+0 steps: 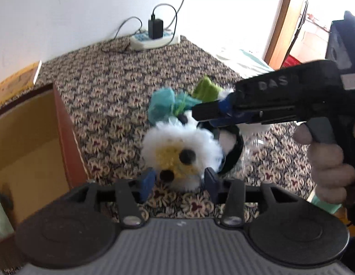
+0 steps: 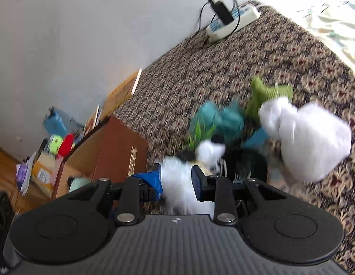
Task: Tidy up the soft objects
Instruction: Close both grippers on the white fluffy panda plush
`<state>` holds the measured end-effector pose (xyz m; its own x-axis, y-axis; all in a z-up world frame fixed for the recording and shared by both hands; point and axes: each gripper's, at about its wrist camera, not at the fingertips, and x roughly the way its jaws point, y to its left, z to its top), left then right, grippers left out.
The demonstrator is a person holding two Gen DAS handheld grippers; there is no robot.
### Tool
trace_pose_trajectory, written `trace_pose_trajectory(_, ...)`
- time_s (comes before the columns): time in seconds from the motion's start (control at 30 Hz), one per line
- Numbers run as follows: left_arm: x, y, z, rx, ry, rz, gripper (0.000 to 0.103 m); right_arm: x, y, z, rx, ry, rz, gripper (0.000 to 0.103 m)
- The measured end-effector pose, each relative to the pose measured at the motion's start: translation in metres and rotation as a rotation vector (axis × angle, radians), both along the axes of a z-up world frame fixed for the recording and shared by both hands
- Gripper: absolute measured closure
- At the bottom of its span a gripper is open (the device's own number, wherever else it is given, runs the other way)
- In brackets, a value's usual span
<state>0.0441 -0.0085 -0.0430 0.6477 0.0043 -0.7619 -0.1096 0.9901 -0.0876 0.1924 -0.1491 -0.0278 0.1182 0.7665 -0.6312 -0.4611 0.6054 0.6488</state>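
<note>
Nearest in the left view, the left gripper has its blue fingers spread on either side of a white fluffy toy on the patterned carpet, not clenched. The right gripper closes on white fluff of the same pile. Just beyond lie a teal toy and a green one. A box stands left. Far off sits a power strip.
</note>
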Motion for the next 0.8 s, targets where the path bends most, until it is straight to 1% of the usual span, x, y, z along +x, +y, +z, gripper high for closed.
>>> trace_pose_trajectory(0.07, 0.004, 0.002, 0.001, -0.005, -0.002, -0.001, 0.054, 0.007, 0.007, -0.004, -0.015, 0.022, -0.023, 0.091)
trace_pose_trajectory(0.17, 0.008, 0.003, 0.002, 0.005, -0.007, -0.003, 0.048, 0.009, 0.024, -0.011, -0.070, 0.031, -0.048, 0.091)
trace_pose_trajectory(0.23, 0.012, 0.005, 0.000, 0.019, -0.007, 0.002, 0.046, 0.010, 0.032, -0.017, -0.107, 0.020, -0.046, 0.091)
trace_pose_trajectory(0.3, 0.018, 0.009, -0.005, 0.004, 0.002, -0.008, 0.043, 0.009, 0.039, -0.024, -0.144, 0.031, -0.027, 0.089)
trace_pose_trajectory(0.37, 0.026, 0.014, -0.013, -0.029, 0.024, -0.012, 0.043, 0.005, 0.041, -0.025, -0.148, 0.012, -0.007, 0.089)
trace_pose_trajectory(0.43, 0.030, 0.015, -0.022, -0.039, 0.045, -0.016, 0.043, 0.002, 0.042, -0.024, -0.157, -0.018, 0.019, 0.089)
trace_pose_trajectory(0.47, 0.031, 0.014, -0.025, -0.042, 0.051, -0.027, 0.046, 0.002, 0.041, -0.024, -0.159, -0.021, 0.026, 0.089)
trace_pose_trajectory(0.5, 0.030, 0.013, -0.026, -0.047, 0.049, -0.039, 0.052, 0.001, 0.038, -0.025, -0.154, -0.017, 0.030, 0.089)
trace_pose_trajectory(0.57, 0.026, 0.009, -0.025, -0.067, 0.040, -0.073, 0.053, 0.000, 0.033, -0.026, -0.139, -0.007, 0.045, 0.088)
trace_pose_trajectory(0.63, 0.021, 0.006, -0.023, -0.067, 0.029, -0.102, 0.054, -0.004, 0.032, -0.025, -0.138, -0.023, 0.063, 0.088)
trace_pose_trajectory(0.7, 0.016, 0.003, -0.021, -0.052, 0.026, -0.126, 0.053, -0.012, 0.032, -0.021, -0.145, -0.062, 0.086, 0.088)
trace_pose_trajectory(0.8, 0.009, 0.001, -0.019, -0.054, 0.028, -0.158, 0.052, -0.025, 0.036, -0.016, -0.162, -0.143, 0.139, 0.088)
